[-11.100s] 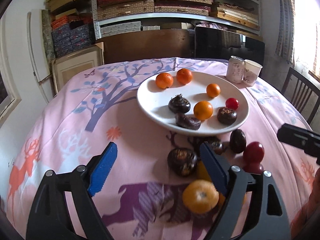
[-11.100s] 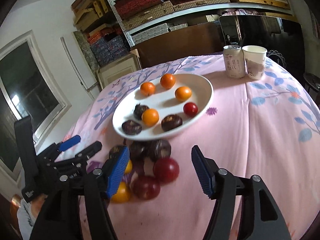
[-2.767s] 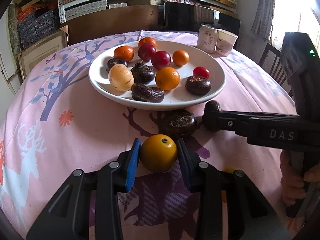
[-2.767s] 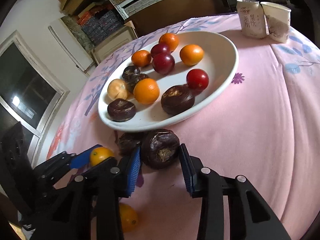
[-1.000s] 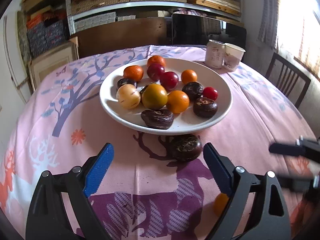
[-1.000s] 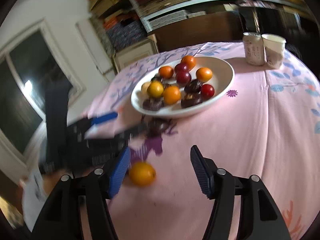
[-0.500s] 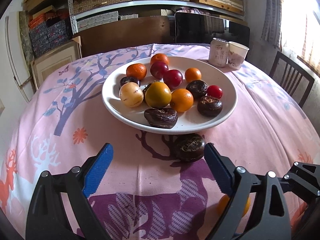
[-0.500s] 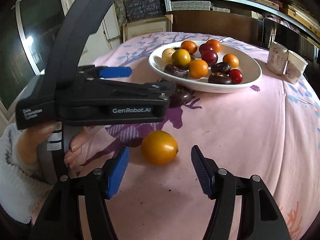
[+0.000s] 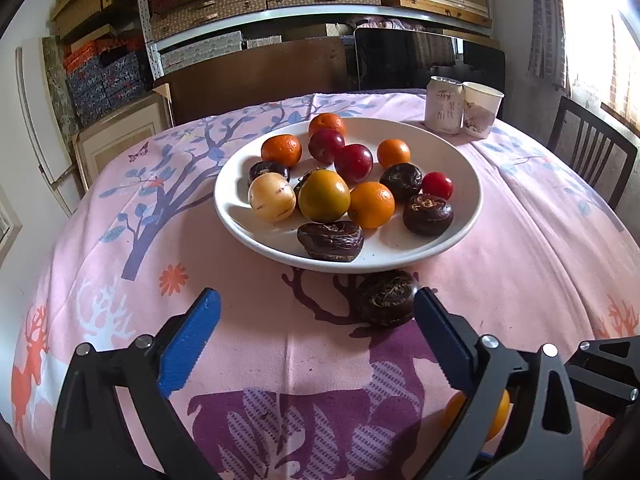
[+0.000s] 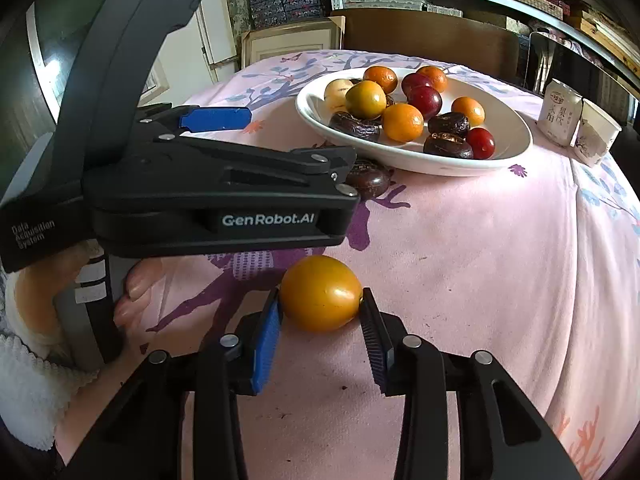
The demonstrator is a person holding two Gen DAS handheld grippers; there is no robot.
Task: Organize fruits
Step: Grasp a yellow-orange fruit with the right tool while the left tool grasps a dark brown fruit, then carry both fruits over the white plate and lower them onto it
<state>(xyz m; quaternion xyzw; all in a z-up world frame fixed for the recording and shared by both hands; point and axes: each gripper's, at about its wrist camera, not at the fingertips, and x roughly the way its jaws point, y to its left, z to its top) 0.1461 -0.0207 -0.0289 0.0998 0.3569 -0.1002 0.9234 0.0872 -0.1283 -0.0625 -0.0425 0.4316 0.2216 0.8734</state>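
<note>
A white plate (image 9: 468,220) holds several fruits: oranges, red plums, dark brown ones, a pale one and a yellow-green one (image 9: 324,196). One dark brown fruit (image 9: 386,304) lies on the cloth just in front of the plate, beside the right fingertip of my left gripper (image 9: 316,300), whose jaws are opening with nothing between them. In the right wrist view a yellow-orange fruit (image 10: 320,294) rests on the cloth between the closing jaws of my right gripper (image 10: 320,308), and both pads touch its sides. The same fruit (image 9: 500,412) peeks out behind the left gripper's finger.
A can (image 9: 444,106) and a paper cup (image 9: 482,110) stand behind the plate. A chair (image 9: 592,156) is at the table's right. The left gripper's black housing (image 10: 224,196) and the hand holding it (image 10: 132,292) fill the left of the right wrist view. Shelves line the back wall.
My right gripper came down around the yellow-orange fruit and its jaws narrowed onto it. My left gripper widened slightly and barely moved.
</note>
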